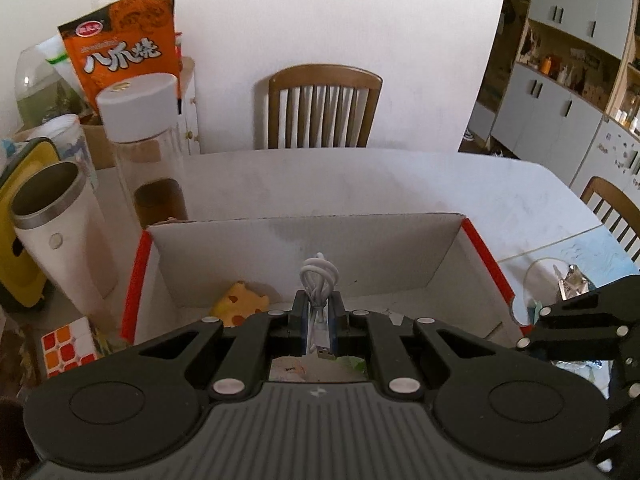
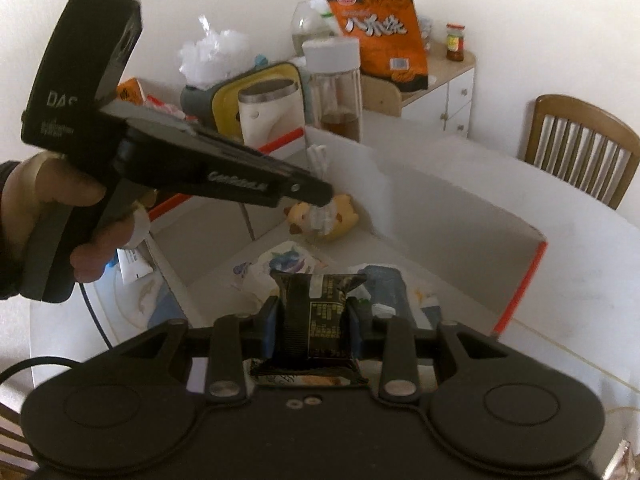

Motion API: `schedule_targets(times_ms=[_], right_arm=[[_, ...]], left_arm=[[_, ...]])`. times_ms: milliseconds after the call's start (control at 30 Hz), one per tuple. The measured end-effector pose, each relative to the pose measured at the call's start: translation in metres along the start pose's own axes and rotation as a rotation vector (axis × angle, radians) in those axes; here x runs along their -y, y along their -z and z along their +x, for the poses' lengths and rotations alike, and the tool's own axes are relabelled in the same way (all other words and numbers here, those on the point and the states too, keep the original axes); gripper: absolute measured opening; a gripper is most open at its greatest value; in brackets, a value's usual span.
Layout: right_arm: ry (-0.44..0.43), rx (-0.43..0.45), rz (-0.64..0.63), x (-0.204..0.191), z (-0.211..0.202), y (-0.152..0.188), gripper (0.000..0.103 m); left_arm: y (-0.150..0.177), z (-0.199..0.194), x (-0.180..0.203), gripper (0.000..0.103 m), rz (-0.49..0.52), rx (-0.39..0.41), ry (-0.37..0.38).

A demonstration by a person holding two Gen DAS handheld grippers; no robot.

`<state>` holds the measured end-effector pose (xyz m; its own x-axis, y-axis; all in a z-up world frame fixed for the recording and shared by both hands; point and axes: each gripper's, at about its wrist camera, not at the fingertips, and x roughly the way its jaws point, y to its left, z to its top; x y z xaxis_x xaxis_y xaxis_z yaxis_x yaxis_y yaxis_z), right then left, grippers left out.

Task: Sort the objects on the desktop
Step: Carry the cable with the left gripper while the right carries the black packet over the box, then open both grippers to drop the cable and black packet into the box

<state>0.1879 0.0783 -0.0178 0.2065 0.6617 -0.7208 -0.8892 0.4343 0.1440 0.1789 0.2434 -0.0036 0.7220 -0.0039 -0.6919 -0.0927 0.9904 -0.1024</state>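
My left gripper [image 1: 319, 312] is shut on a coiled white USB cable [image 1: 319, 280] and holds it over the open white cardboard box with red edges [image 1: 486, 256]. The same gripper shows in the right wrist view [image 2: 320, 196], above a yellow plush toy [image 2: 340, 216] in the box. The toy also shows in the left wrist view [image 1: 240, 304]. My right gripper [image 2: 314, 320] is shut on a black snack packet [image 2: 316, 316] at the box's near edge [image 2: 520, 280]. Several other packets [image 2: 280, 264] lie in the box.
At the left stand a steel-rimmed white cup [image 1: 56, 232], a glass bottle with a white lid [image 1: 148, 152], an orange snack bag [image 1: 124, 44], a yellow item [image 1: 16, 240] and a Rubik's cube [image 1: 68, 344]. A glass lid [image 1: 552, 280] lies at the right. Wooden chairs [image 1: 324, 108] stand behind the table.
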Motion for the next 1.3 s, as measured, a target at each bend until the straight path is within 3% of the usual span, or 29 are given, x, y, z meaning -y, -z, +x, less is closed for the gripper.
schedule_targets(times_ms=[833,1300], right_arm=[[-0.021,-0.157,0.016,0.008,0.053,-0.008,0.033],[0.000,-0.142,0.011,0.008,0.052,-0.006,0.038]], left_arm=[[-0.008,0.071,0.000,0.009,0.059,-0.184,-0.030],[-0.006,0.085,0.000,0.009,0.065,-0.262,-0.039]])
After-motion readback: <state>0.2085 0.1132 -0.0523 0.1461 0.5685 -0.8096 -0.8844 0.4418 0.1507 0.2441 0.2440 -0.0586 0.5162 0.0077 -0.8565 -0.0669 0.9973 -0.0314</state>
